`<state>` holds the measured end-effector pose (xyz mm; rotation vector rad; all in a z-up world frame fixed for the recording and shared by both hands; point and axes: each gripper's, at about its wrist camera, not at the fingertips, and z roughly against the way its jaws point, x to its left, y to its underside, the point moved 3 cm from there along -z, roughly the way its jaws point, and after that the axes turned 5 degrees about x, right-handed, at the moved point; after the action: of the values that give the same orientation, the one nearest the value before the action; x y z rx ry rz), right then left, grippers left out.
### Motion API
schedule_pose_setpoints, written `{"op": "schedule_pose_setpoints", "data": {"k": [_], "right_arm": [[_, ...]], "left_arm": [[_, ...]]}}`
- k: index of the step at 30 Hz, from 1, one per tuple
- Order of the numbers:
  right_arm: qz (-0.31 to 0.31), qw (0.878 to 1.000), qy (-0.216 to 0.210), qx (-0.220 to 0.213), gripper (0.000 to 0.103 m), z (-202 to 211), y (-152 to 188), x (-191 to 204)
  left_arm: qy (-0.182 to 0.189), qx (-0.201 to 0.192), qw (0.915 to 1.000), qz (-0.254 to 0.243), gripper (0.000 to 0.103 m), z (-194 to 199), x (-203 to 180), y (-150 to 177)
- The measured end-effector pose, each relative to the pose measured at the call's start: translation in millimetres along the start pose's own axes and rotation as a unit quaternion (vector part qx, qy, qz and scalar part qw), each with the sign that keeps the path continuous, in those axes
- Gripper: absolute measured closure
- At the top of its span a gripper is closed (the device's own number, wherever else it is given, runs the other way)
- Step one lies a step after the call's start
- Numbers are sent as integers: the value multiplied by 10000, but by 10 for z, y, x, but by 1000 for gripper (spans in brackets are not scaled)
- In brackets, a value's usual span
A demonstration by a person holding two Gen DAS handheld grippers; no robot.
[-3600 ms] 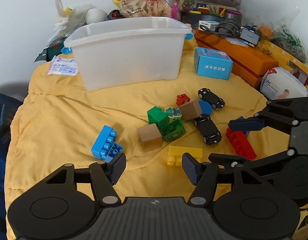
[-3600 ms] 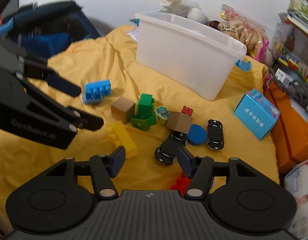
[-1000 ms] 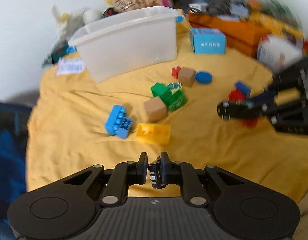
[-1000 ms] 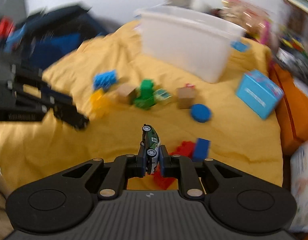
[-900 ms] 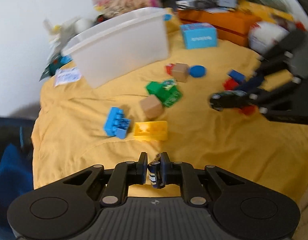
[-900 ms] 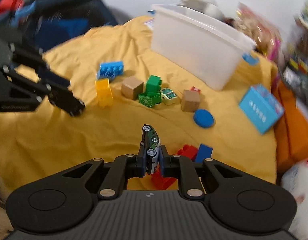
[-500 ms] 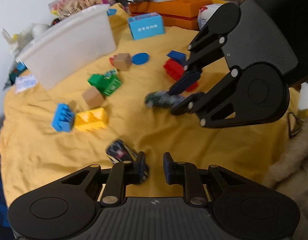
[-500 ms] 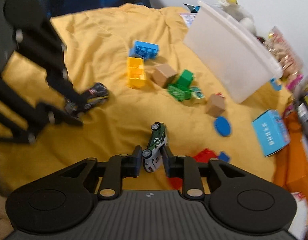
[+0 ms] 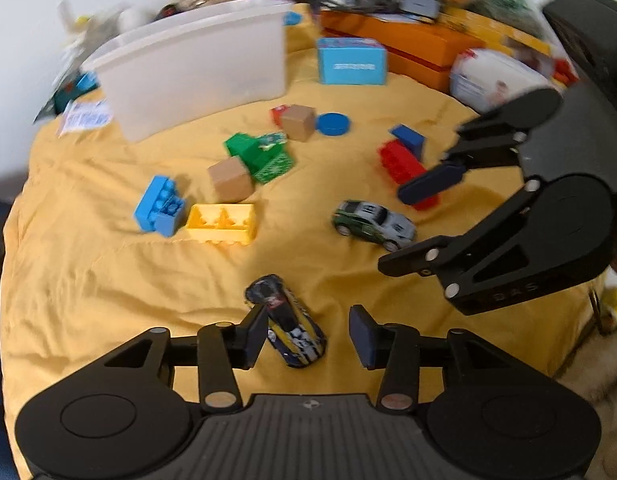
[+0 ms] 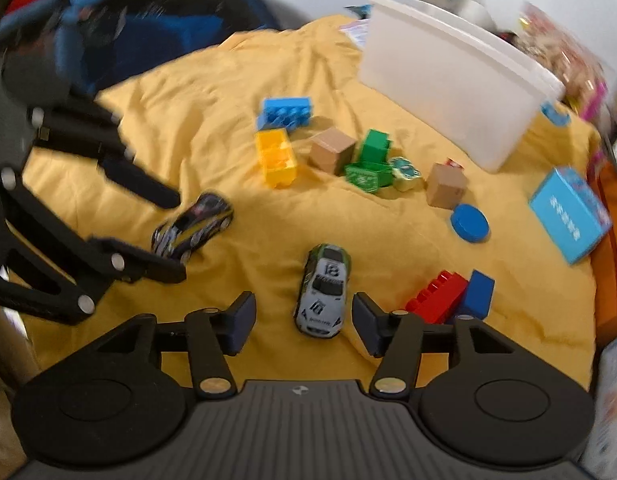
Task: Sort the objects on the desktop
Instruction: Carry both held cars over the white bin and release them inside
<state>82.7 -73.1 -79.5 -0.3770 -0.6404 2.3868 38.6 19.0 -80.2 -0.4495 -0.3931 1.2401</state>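
Left wrist view: left claw (image 9: 308, 334) opening, dark toy car (image 9: 286, 322) lying loose between its fingers, perhaps touching one; right wrist view: right claw (image 10: 304, 322) opening around white-green toy car (image 10: 323, 290) on yellow cloth (image 10: 212, 92).

My left wrist camera: low over yellow cloth (image 9: 108, 280), tilted down, facing white bin (image 9: 196, 68). My right wrist camera: same tilt, close, bin (image 10: 460, 76) far right. Both share bricks, both toy cars, each other's gripper.
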Motion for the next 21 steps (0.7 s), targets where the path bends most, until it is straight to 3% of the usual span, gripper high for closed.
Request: {"op": "schedule_pose_setpoints", "data": {"k": [2,4,6,9,11,12,13,16,21], "right_arm": [[-323,9994,-133,-65,39,-4,-33,-74],[-574,9981,-193,-113,28,-37,-56,-134],[-721,9971,-231,-50,28,-126,-55,-168],[-653,9975,-250,132,40,-264,-12,-157],[-594,9978,-274,66,52,-253,6,-132],[-593,9978,-308,59,65,-239,-1,-124],[-584,9978,-297,58,69,-227,-10,-119],[-610,9976,-306,92,70,-191,-56,-136],[-691,9972,-208,-209,70,-14,-191,-232]], "left_arm": [[22,-16,9999,131,54,-16,43,-18],[37,61,9998,209,54,-64,69,-12],[133,277,9987,396,54,-186,116,19],[319,344,9966,672,60,-235,184,48],[314,314,9971,616,66,-217,189,54],[354,291,9968,650,68,-206,192,56],[375,282,9968,654,69,-195,194,44],[338,126,9975,613,70,-111,216,-26],[192,-292,9976,599,70,95,315,-262]]}}
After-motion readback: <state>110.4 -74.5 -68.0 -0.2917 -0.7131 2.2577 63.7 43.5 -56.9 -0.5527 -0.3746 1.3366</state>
